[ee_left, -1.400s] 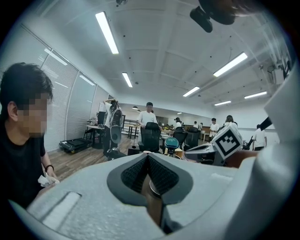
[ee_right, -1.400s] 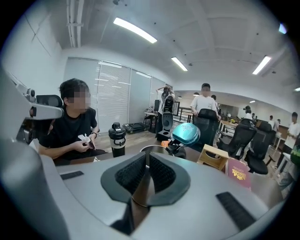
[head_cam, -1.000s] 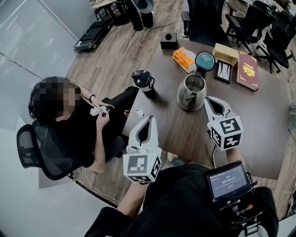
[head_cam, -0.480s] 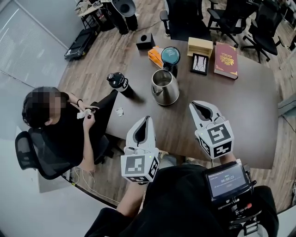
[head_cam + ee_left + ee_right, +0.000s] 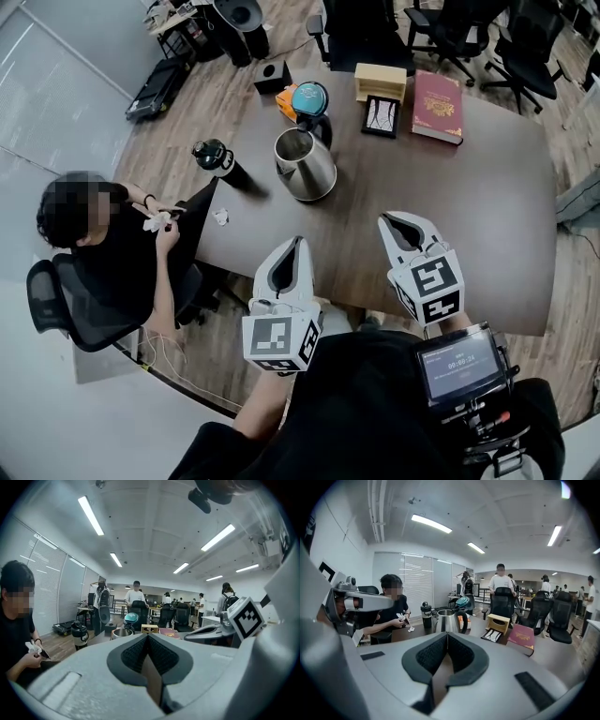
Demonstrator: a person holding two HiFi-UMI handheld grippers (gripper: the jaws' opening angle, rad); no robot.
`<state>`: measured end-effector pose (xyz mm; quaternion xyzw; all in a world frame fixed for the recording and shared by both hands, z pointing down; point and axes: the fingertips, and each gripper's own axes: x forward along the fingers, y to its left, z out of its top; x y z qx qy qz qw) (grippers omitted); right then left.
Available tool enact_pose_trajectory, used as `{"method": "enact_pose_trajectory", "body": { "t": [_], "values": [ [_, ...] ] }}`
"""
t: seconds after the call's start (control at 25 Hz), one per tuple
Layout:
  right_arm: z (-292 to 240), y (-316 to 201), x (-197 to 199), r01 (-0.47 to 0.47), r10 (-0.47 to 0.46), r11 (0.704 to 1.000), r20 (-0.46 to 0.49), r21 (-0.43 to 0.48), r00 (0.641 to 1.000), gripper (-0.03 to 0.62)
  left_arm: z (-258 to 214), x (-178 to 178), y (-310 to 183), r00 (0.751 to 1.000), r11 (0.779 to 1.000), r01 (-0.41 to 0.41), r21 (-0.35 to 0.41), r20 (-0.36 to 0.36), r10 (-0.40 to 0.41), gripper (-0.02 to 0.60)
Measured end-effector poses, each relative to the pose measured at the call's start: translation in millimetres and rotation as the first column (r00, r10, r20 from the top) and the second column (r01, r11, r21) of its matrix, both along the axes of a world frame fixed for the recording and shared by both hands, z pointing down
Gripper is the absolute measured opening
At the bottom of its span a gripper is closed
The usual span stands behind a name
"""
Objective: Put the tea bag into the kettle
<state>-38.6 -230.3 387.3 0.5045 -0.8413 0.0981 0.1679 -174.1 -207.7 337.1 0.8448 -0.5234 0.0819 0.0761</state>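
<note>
The steel kettle (image 5: pixel 305 165) stands open on the dark table (image 5: pixel 487 187), its teal lid (image 5: pixel 309 98) raised behind it. A small white scrap, possibly the tea bag (image 5: pixel 221 217), lies near the table's left edge, by a seated person who holds another white piece (image 5: pixel 155 222). My left gripper (image 5: pixel 298 242) is shut and empty at the table's near edge, well short of the kettle. My right gripper (image 5: pixel 402 217) is shut and empty over the table, to the right of the kettle. The kettle (image 5: pixel 447 620) and the scrap (image 5: pixel 411 629) also show in the right gripper view.
A black bottle (image 5: pixel 214 157) stands left of the kettle. At the far edge lie a wooden box (image 5: pixel 380 82), a framed card (image 5: pixel 381 116), a red book (image 5: pixel 437 94) and an orange packet (image 5: pixel 285 95). Office chairs (image 5: pixel 361 28) and several standing people (image 5: pixel 500 584) are beyond.
Both grippers have drawn back and to the right, away from the kettle; the right one was beside it. The head view has shifted, so the kettle now sits further up and left.
</note>
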Motion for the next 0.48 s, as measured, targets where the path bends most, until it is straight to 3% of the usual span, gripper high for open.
{"method": "enact_pose_trajectory", "body": {
  "t": [0.48],
  "values": [
    [-4.4,5.6,-13.9,0.073,-0.074,0.997,0.008,0.019,0.997,0.009,-1.9,-0.2,14.0,0.999,0.999,0.044,0.011,-0.002,-0.044,0.005]
  ]
}}
